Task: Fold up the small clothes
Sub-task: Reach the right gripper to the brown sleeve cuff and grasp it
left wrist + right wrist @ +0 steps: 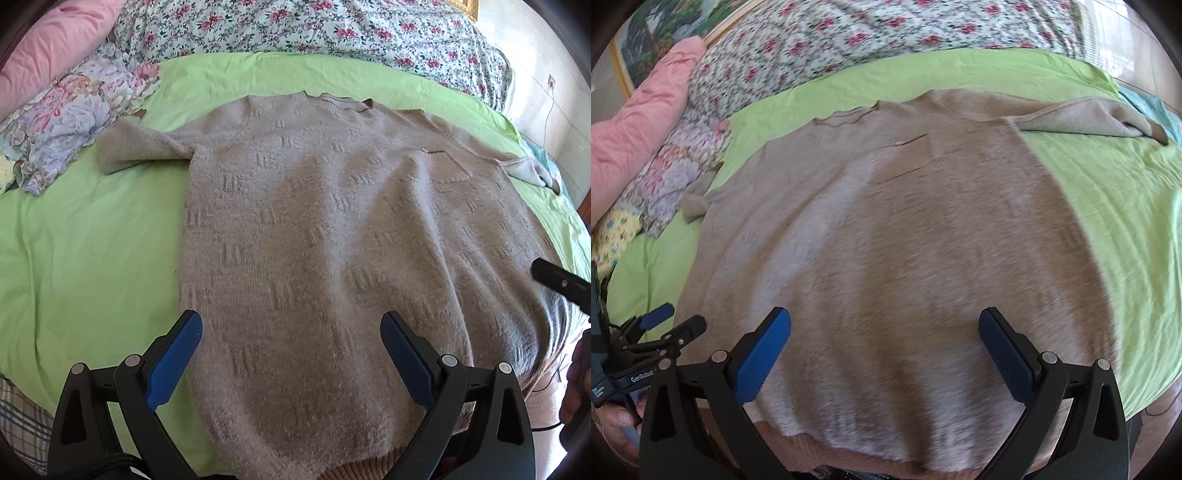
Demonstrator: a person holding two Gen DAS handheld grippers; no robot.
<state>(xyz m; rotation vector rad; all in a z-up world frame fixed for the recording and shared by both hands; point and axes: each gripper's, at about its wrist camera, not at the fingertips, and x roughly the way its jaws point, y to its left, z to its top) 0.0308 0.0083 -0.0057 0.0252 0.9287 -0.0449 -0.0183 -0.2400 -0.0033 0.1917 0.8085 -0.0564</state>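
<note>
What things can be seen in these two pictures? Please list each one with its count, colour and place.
sweater: one, beige-brown, spread flat on the middle of the bed, neck away from the cameras
sheet: one, light green, under the sweater
floral quilt: one, white with pink flowers, along the far side of the bed
pink pillow: one, far left corner
pastel flowered cloth: one, crumpled at the left, near the sweater's sleeve
left hand-held gripper: one, black with blue pads, open above the sweater's lower part
right hand-held gripper: one, black with blue pads, open above the sweater's lower part
</note>
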